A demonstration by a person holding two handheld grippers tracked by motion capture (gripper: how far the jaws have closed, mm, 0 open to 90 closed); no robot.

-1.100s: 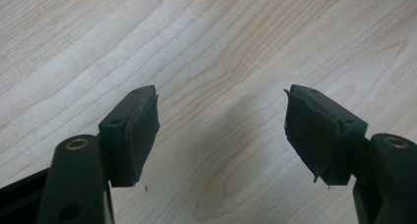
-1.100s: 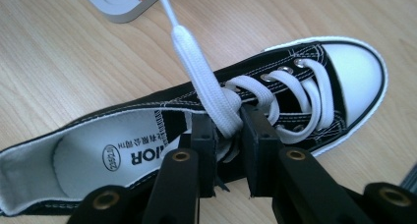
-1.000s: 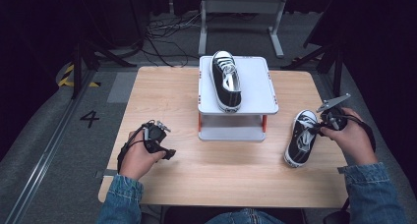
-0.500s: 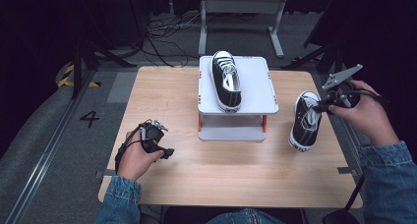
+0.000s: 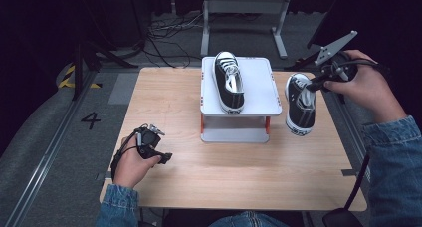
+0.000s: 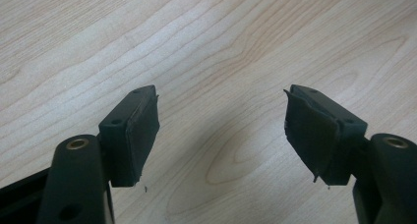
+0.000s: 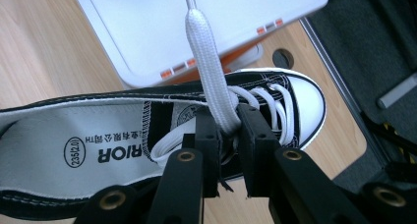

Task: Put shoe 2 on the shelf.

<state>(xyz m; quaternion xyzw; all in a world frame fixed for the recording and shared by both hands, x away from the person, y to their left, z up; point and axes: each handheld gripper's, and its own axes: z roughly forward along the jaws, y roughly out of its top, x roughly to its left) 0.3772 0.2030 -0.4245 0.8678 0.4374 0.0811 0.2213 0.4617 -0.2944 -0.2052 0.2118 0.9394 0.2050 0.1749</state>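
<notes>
A person sits at a wooden table (image 5: 189,182), a two-jaw gripper in each hand. Nearest, at the table's front left, the left gripper (image 5: 149,146) is held low over the wood by the left hand (image 5: 130,163). In the left gripper view its jaws are spread wide with nothing between them, just bare wood grain beyond the pads (image 6: 142,135).

Farther off and to the right, the right gripper (image 5: 312,86) is held up off the table by the right hand (image 5: 366,85). Its jaws are pressed together on the tongue and laces of a black sneaker (image 5: 300,103) with a white toe cap. The sneaker hangs from that grip above the table's right side, toe pointing down toward the wood. In the right gripper view a white lace (image 7: 209,62) runs up from between the jaws.

Just left of the hanging sneaker stands a white raised platform (image 5: 259,87) on orange legs. A second black sneaker (image 5: 229,81) lies on top of it, on its left half, well beyond the left gripper.
</notes>
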